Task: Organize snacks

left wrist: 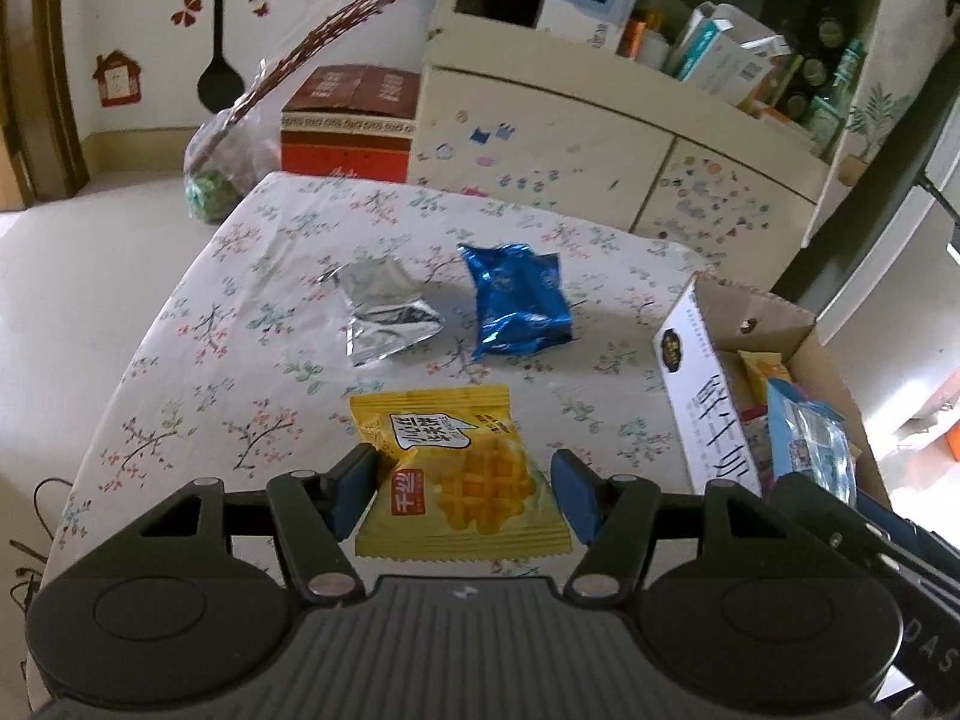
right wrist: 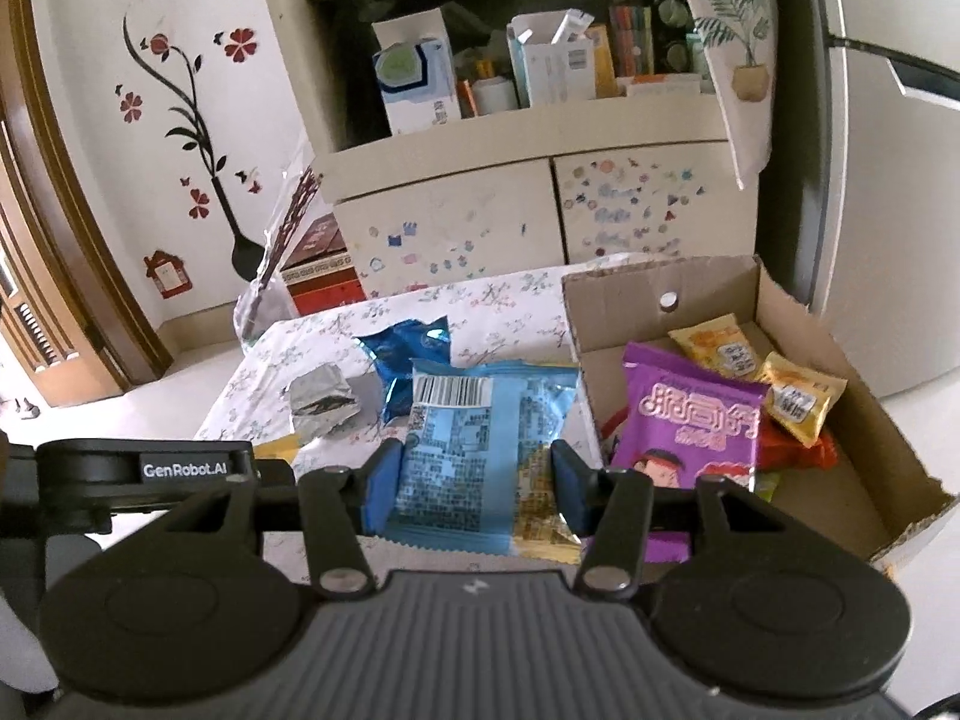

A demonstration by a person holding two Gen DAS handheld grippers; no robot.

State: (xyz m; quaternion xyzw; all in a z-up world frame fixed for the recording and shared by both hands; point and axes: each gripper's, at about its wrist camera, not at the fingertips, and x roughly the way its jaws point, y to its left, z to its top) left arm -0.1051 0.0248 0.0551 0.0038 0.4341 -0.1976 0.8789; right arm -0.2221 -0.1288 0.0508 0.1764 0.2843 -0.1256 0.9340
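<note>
The flowery tabletop (left wrist: 180,360) has lots of bare room left of the cardboard box (right wrist: 798,324), which sits at its right edge. Left of the box lie a blue packet (left wrist: 519,300) and a silver one (left wrist: 384,315). The left gripper (left wrist: 465,495) jaws squeeze a yellow waffle packet (left wrist: 456,468). The right gripper (right wrist: 474,489) jaws squeeze a light blue packet (right wrist: 474,444), just left of the box
</note>
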